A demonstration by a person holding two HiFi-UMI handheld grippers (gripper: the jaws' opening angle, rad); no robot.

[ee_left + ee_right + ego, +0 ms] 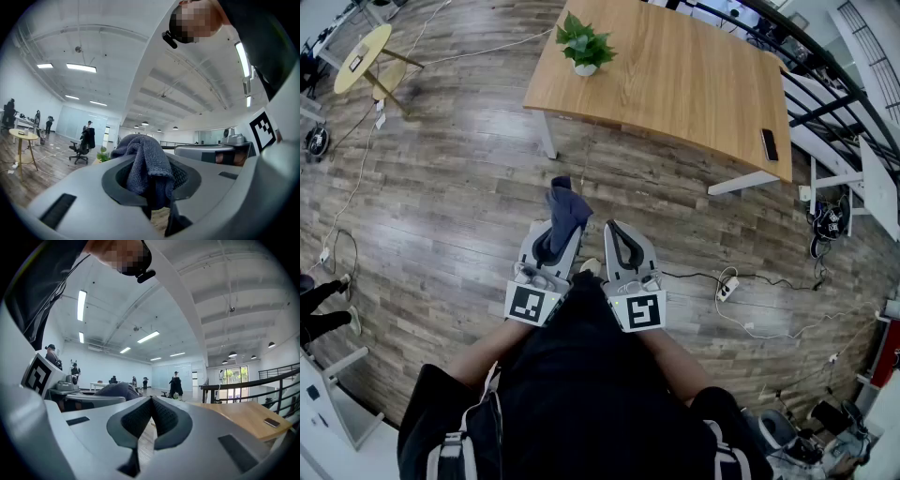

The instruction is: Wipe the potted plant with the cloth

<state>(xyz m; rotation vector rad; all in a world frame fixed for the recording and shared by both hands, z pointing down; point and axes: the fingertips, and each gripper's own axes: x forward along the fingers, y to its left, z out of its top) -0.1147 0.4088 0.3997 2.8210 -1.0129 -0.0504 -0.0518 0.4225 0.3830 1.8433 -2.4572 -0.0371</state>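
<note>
Held level at lower centre, the left gripper [558, 239] pinches a dark blue cloth [567, 206], bunched ready for wiping, while the right gripper [617, 234] is pressed together on nothing. The potted plant [584, 44] stands well apart at upper centre, on the wooden table [694, 84] near its corner. Only floorboards [469, 187] lie between, so nothing seems to block the approach.

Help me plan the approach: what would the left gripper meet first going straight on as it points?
Open floor first; the left gripper, shut on the cloth, then probably reaches the table edge near the potted plant; depth unclear.
</note>
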